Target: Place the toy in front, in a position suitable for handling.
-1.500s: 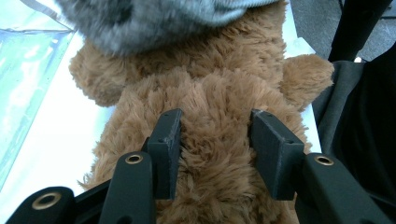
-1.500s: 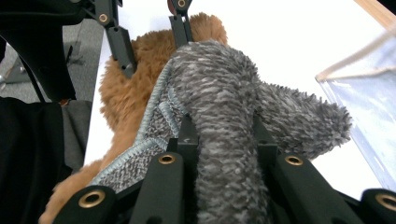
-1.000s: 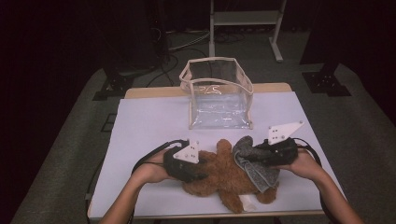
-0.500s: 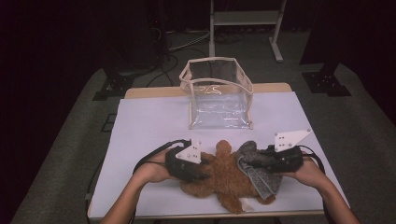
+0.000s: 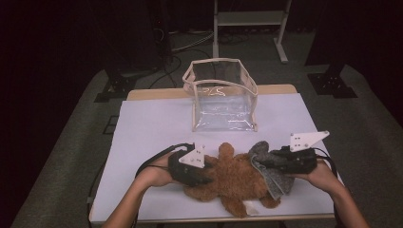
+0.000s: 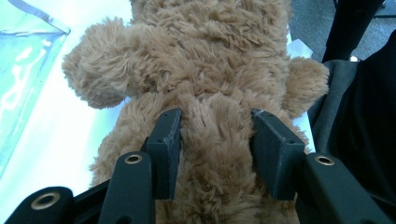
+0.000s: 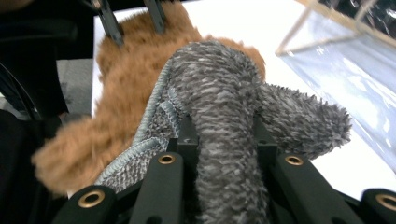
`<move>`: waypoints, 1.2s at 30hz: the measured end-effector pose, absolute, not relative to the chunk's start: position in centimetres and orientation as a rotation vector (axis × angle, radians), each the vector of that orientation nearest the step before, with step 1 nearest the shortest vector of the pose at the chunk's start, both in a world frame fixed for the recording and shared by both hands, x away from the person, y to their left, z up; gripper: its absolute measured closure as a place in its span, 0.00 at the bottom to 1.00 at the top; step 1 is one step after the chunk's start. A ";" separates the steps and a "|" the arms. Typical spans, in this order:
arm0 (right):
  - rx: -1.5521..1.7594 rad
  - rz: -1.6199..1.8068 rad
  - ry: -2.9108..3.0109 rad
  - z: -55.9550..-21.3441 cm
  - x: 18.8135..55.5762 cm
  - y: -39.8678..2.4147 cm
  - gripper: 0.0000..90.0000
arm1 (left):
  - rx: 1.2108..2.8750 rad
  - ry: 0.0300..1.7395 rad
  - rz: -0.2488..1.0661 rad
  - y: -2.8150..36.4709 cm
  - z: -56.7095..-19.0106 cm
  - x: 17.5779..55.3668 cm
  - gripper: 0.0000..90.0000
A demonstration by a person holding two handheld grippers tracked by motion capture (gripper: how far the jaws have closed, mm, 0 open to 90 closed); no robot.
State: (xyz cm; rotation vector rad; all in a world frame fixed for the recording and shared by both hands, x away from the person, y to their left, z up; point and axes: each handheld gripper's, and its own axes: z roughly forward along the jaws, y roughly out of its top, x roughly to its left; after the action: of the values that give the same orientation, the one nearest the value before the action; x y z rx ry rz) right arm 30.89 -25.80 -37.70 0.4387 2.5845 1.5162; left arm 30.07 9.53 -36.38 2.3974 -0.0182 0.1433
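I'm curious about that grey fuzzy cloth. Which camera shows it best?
The right gripper view: the grey cloth is close up there, bunched between the right gripper jaws and lying over the teddy bear. The high view shows the grey cloth small, draped on the bear's side. The left gripper view faces brown fur.

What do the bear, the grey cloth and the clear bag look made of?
Bear: brown plush, long shaggy pile. Grey cloth: looks like chenille or microfibre, nubby loops, stitched edge. Clear bag: glossy see-through plastic, likely vinyl, with beige fabric-like trim.
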 end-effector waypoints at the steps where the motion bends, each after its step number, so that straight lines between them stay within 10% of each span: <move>1: 0.435 1.512 2.593 -37.8 31.0 -25.6 0.80 | 2.394 -0.017 0.142 9.6 -36.4 30.1 0.60; 36: 0.579 1.463 2.531 -39.1 32.2 -28.2 0.80 | 2.399 -0.024 0.146 9.4 -36.4 30.2 0.59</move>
State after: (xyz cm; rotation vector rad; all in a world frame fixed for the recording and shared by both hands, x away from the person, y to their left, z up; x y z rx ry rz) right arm 32.23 -28.16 -39.08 0.5785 2.5306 1.4627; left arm 30.24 9.39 -36.38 2.3990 -0.0239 0.1460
